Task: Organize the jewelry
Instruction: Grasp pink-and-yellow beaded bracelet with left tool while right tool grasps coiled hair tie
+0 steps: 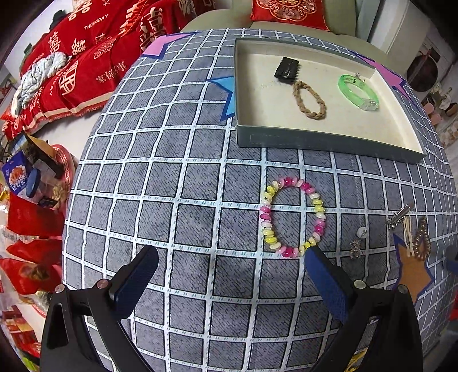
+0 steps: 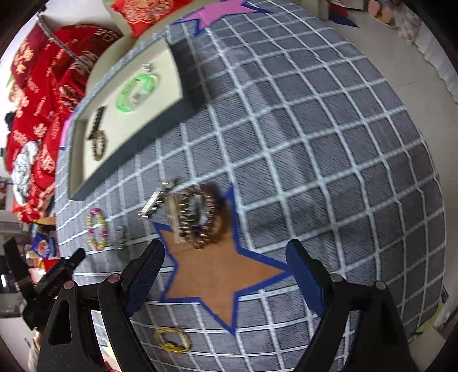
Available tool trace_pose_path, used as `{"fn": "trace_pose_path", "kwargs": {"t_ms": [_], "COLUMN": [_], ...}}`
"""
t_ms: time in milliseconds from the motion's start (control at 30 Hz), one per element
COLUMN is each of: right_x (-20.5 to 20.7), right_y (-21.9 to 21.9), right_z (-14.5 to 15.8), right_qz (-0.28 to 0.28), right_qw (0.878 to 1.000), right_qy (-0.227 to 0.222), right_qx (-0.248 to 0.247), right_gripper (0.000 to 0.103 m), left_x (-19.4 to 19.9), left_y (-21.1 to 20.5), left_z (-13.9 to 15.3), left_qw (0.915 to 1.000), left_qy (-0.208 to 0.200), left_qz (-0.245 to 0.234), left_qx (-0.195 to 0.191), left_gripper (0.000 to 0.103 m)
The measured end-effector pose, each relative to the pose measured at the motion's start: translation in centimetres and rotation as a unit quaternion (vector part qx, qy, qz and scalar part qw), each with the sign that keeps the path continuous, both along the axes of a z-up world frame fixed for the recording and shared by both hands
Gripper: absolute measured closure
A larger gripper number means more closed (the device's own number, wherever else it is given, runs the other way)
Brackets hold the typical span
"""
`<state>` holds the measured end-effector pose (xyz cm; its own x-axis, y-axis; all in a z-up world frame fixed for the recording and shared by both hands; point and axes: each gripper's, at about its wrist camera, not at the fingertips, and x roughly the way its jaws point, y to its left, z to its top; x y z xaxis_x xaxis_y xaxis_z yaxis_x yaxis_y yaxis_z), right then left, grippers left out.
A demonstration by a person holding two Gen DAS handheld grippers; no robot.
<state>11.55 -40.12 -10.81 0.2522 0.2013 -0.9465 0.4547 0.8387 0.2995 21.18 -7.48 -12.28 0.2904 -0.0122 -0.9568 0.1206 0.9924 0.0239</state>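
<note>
A grey tray (image 1: 315,141) with a cream floor holds a black hair clip (image 1: 287,70), a braided tan loop (image 1: 308,100) and a green bangle (image 1: 358,91). On the checked cloth a pink-and-yellow bead bracelet (image 1: 293,217) lies just beyond my left gripper (image 1: 230,259), which is open with nothing between its fingers. To its right lie a small earring (image 1: 357,243), a silver clip (image 1: 399,214) and a brown spiral hair tie (image 1: 422,239). My right gripper (image 2: 226,254) is open over an orange star patch (image 2: 217,274), with the brown hair tie (image 2: 204,216) and silver clip (image 2: 156,201) just ahead. A yellow hair tie (image 2: 171,340) lies below.
The round table wears a grey checked cloth (image 1: 171,186) with star patches in pink (image 1: 156,47), blue (image 1: 226,91) and orange. Red bedding (image 1: 86,57) and a red cushion (image 1: 286,13) lie beyond it. Snack packets and boxes (image 1: 28,186) are stacked at the left. The left gripper shows at the right wrist view's left edge (image 2: 57,271).
</note>
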Motion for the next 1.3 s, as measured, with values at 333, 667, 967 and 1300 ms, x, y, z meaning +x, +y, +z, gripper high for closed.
{"fn": "trace_pose_path", "kwargs": {"t_ms": [333,667,967,1300], "right_x": [0.7,2.7,4.4,4.2], "right_y": [0.1,2.6,6.4,8.4], "right_z": [-1.6,-2.5,-3.2,-3.0], "right_qz": [0.001,0.044,0.091,0.095], "right_qw": [0.999,0.996,0.984,0.985], "right_qy": [0.018,0.030,0.042,0.033], "right_qx": [-0.029,-0.076,-0.149,-0.143], "right_gripper": [0.015,0.037,0.053,0.091], "left_x": [2.3,3.3,2.7,2.5], "left_y": [-0.7,-1.7,-3.0,-3.7], "left_z": [-1.5,-2.7,-2.2,-1.4], "left_qw": [0.9998,0.9994,0.9971,0.9947], "left_qy": [0.010,0.014,0.008,0.020], "left_qz": [-0.020,-0.033,-0.076,-0.090], "left_qx": [-0.002,0.002,-0.009,-0.044], "left_gripper": [0.011,0.011,0.036,0.085]}}
